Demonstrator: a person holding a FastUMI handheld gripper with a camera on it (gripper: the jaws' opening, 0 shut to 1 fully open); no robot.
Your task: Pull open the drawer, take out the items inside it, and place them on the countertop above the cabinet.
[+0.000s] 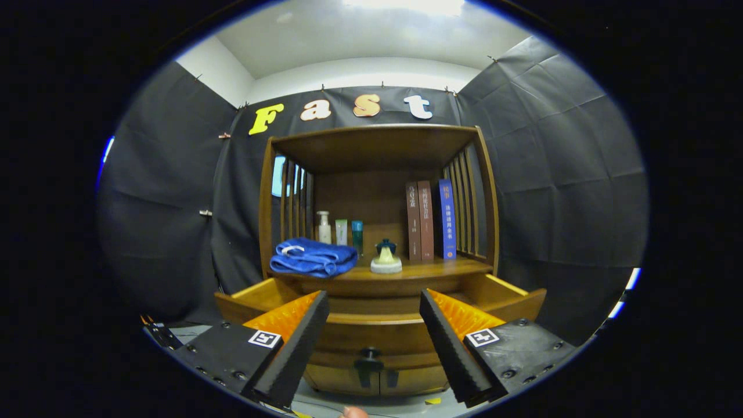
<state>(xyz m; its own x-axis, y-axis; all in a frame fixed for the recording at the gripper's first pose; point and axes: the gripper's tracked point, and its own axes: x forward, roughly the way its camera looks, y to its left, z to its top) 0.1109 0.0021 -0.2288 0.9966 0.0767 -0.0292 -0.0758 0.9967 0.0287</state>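
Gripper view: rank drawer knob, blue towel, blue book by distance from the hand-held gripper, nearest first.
Hand-held gripper is open.
1. Drawer knob: between the fingers, on the open drawer's front.
2. Blue towel: beyond the left finger, at the countertop's front edge.
3. Blue book: upright on the countertop's right, farther back.

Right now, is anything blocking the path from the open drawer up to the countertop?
Nothing visible does. The drawer stands pulled out beyond the open hand-held gripper; the blue towel and small lidded pot sit on the countertop, leaving bare wood.
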